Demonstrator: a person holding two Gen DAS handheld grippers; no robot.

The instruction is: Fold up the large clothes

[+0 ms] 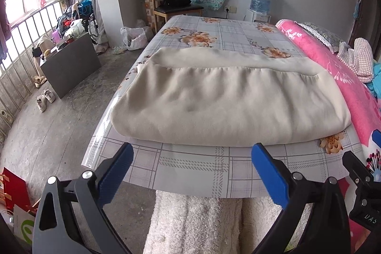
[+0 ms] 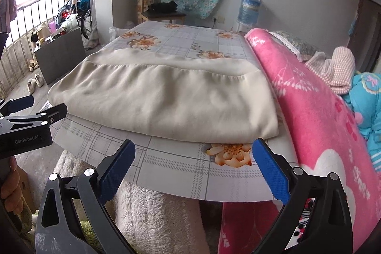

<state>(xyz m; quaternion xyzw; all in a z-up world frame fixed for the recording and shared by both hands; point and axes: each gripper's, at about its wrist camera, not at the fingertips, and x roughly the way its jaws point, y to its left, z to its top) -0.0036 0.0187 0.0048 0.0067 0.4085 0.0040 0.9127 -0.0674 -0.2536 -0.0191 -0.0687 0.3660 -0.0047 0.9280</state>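
Already the cream garment (image 1: pixel 228 101) was laid as a thick folded rectangle on the counter (image 1: pixel 190 170), just ahead of both claws, its rounded fold edge turned toward them. The left claw (image 1: pixel 191 162) was held spread wide and empty above the counter's near edge, touching nothing; the right claw (image 2: pixel 193 160) was likewise parted and empty, with the garment's near right corner just beyond its right finger. Both were probably kept back and apart so that the near edge could be gripped for a further fold, or because folding was nearly done. The cloth looked soft and matte, like brushed fleece, with shallow wrinkles and a gathered seam band along its far side. The counter's covering was glossy, printed with grey plaid and orange flowers. To the right claw's right, a pink fleecy blanket (image 2: pixel 316 116) was banked against the counter.
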